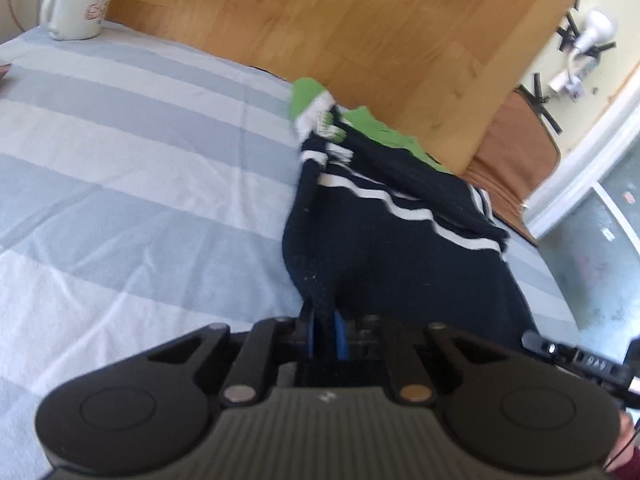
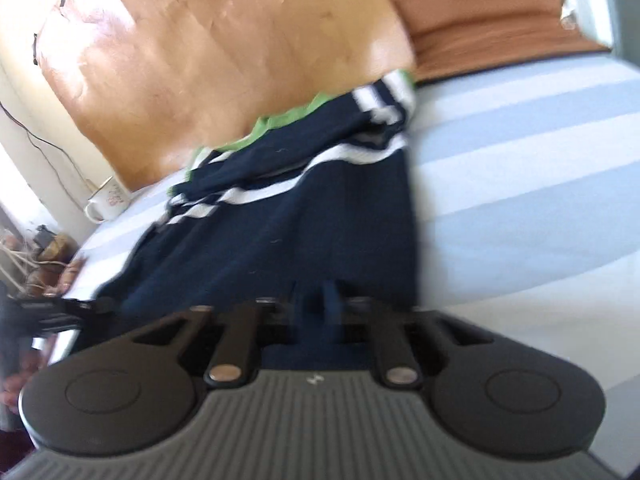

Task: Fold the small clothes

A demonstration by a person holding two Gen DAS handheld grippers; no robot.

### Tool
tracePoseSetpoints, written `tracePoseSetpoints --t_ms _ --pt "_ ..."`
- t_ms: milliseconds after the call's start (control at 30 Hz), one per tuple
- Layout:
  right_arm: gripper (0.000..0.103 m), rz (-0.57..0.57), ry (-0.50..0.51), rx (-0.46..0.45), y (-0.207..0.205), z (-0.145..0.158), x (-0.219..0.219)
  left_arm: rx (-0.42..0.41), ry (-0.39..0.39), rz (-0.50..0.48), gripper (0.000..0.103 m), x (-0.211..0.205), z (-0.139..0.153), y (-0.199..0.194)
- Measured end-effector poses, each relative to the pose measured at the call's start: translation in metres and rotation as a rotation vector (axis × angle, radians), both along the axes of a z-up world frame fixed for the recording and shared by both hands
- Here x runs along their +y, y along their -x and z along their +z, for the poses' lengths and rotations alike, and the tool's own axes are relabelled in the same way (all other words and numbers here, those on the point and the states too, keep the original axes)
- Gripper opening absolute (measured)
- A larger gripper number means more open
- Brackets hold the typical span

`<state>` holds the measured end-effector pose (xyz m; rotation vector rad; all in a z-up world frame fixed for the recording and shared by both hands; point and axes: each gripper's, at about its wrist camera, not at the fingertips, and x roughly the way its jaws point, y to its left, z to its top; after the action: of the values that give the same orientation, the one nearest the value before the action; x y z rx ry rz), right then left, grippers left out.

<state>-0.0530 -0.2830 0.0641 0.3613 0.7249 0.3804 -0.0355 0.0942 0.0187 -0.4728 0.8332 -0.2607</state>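
A small navy garment (image 1: 400, 248) with white stripes and green trim lies on a blue-and-white striped cloth (image 1: 120, 168) covering the table. My left gripper (image 1: 324, 320) is shut on the garment's near left edge, with the fabric bunched between its blue pads. In the right wrist view the same garment (image 2: 288, 232) stretches away from me, and my right gripper (image 2: 320, 308) is shut on its near edge. The right gripper's tip (image 1: 576, 356) shows at the right of the left wrist view. The far green end hangs near the table's far edge.
A white enamel mug (image 1: 78, 6) stands at the far left corner of the cloth and also shows in the right wrist view (image 2: 110, 200). A wooden floor (image 1: 340, 20) lies beyond the table edge. A brown cushion (image 1: 516, 152) sits at the far right.
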Motion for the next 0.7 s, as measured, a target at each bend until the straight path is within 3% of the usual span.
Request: tracePoseSetpoints --t_ms 67,200,300,333,433,567,700 --pt "0.006 -0.028 -0.036 0.015 0.003 -0.002 -0.01 -0.022 -0.02 0.012 0.009 0.0 -0.001 0.006" --pt "0.007 -0.041 -0.018 0.018 0.012 -0.001 -0.016 -0.059 -0.084 0.01 0.009 -0.005 0.0 0.014" --pt "0.014 -0.044 -0.023 -0.003 0.027 0.007 -0.022 -0.047 -0.082 -0.007 0.014 -0.004 0.004 0.017" --pt "0.02 -0.049 -0.039 -0.01 0.032 0.009 -0.027 -0.051 -0.083 -0.014 0.014 -0.002 0.006 0.021" --pt "0.038 -0.056 -0.112 -0.008 0.048 0.014 -0.041 -0.07 -0.099 -0.044 0.028 0.004 0.011 0.041" --pt "0.044 -0.059 -0.161 0.024 0.069 0.014 -0.058 -0.053 -0.074 -0.086 0.044 0.014 0.013 0.065" --pt "0.045 -0.036 -0.174 0.07 0.088 0.005 -0.064 -0.01 -0.028 -0.129 0.051 0.018 0.012 0.083"
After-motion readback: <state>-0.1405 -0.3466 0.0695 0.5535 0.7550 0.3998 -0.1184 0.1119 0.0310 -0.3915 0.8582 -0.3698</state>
